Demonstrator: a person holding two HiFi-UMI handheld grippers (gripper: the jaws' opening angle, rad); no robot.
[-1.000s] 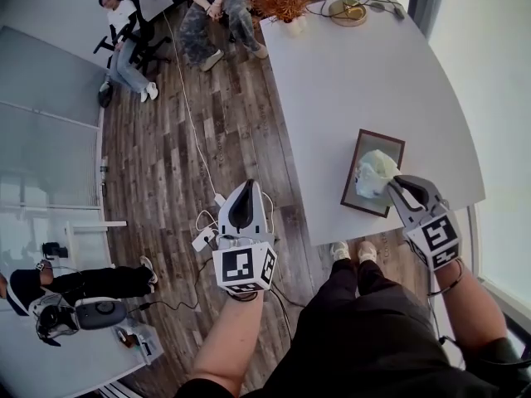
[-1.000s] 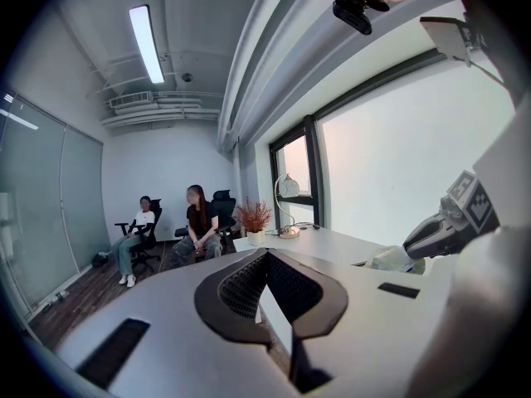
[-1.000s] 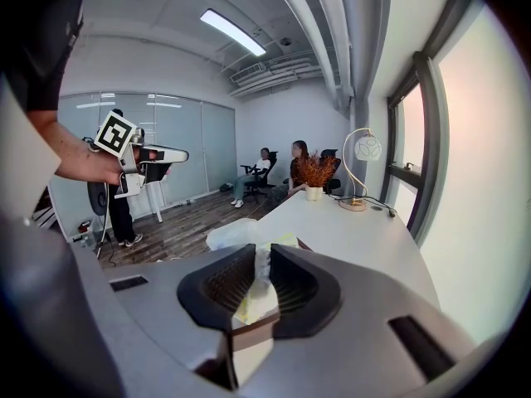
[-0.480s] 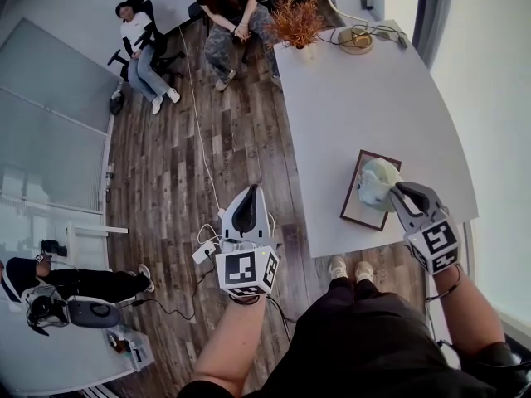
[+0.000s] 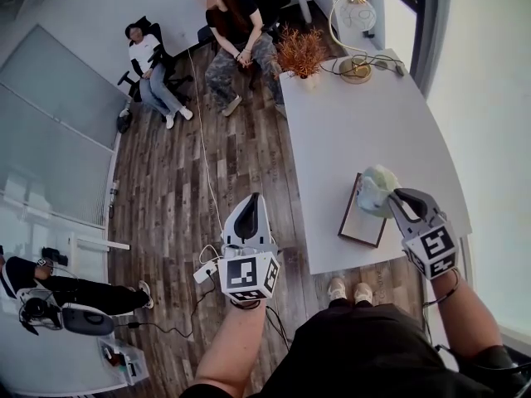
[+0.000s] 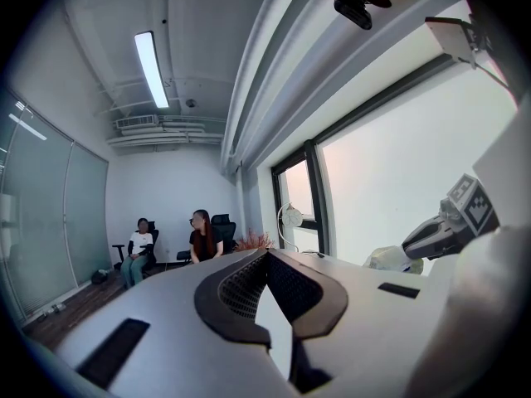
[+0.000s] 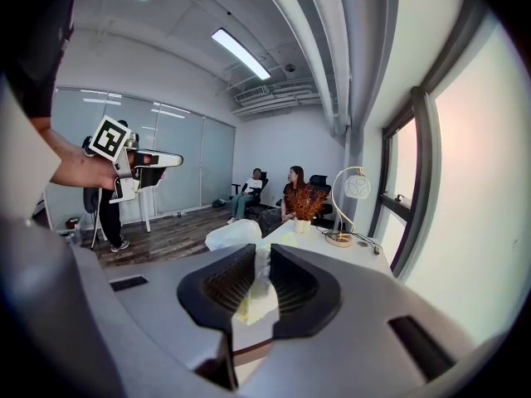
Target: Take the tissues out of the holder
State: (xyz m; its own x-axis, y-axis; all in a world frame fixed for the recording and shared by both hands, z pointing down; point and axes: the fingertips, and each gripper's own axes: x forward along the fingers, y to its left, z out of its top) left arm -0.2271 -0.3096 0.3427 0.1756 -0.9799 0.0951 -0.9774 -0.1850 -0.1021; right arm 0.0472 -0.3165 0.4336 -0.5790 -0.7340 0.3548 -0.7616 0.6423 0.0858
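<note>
A flat dark-brown tissue holder (image 5: 358, 222) lies near the front edge of the white table (image 5: 365, 114). My right gripper (image 5: 393, 197) is shut on a crumpled white and pale-yellow tissue bunch (image 5: 376, 191), which hangs above the holder's far right corner. In the right gripper view the tissue (image 7: 235, 234) sticks out past the right gripper (image 7: 263, 252), pinched between its pads. My left gripper (image 5: 246, 220) is held over the wood floor to the left of the table. Its jaws meet with nothing between them, as the left gripper (image 6: 266, 255) view also shows.
At the table's far end stand a dried plant (image 5: 300, 51) and a lamp (image 5: 357, 15) with cables. Two people (image 5: 236, 36) sit on chairs beyond it. A cable and a power strip (image 5: 206, 271) lie on the floor. A window runs along the right side.
My right gripper has risen with the tissue bunch, which now sits higher over the holder. The left gripper has kept its place beside the table.
</note>
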